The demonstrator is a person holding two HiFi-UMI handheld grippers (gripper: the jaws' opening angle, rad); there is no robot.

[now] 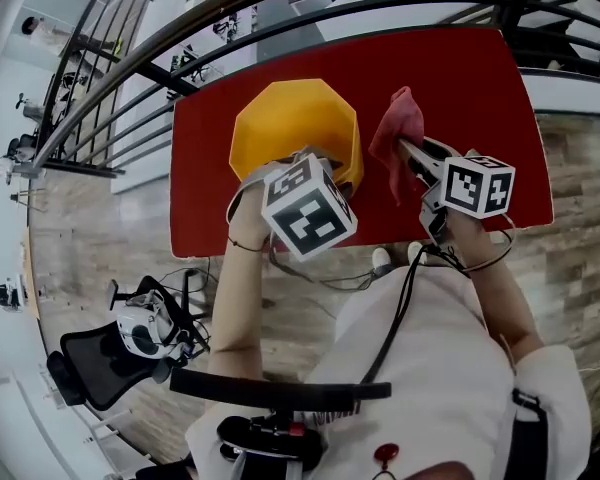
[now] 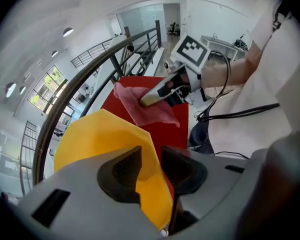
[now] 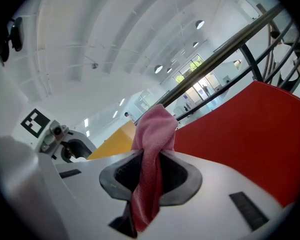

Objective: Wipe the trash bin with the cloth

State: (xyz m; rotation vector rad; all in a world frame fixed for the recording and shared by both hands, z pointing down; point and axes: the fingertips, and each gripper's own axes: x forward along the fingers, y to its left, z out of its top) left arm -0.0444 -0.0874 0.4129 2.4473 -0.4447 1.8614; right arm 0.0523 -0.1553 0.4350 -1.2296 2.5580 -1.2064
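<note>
- The red tabletop point(image 1: 480, 88) fills the middle of the head view, with a dark metal railing point(image 1: 160, 53) curving along its far edge.
- The yellow trash bin point(image 1: 290, 118) stands on the tabletop left of centre. It is many-sided, and its open mouth faces up toward the person.
- The left gripper point(image 2: 151, 169) points steeply down at the near rim of the bin. Its jaws stand wide apart. The yellow wall runs up between them, with bare red showing between the wall and one pad. I judge that it is not clamping the bin.
- The right gripper point(image 3: 149, 169) is held just right of the bin and roughly level. Its jaws are closed on the pink cloth point(image 1: 398, 128).
- The cloth bunches up past the fingertips and a tail hangs down behind the pads. It is clear of the tabletop, and I cannot see it touching the bin.
- Step in hand, as I judge it: the cloth is gripped and raised beside the bin, but no wipe is under way.
- The next move calls for two things:
  - The left jaws need to close on the rim, or brace it, so the light bin does not slide or tip.
  - The right gripper needs to bring the bunched end of the cloth against the bin's wall and rub along it, with the grip kept firm so the cloth does not pull out.
</note>
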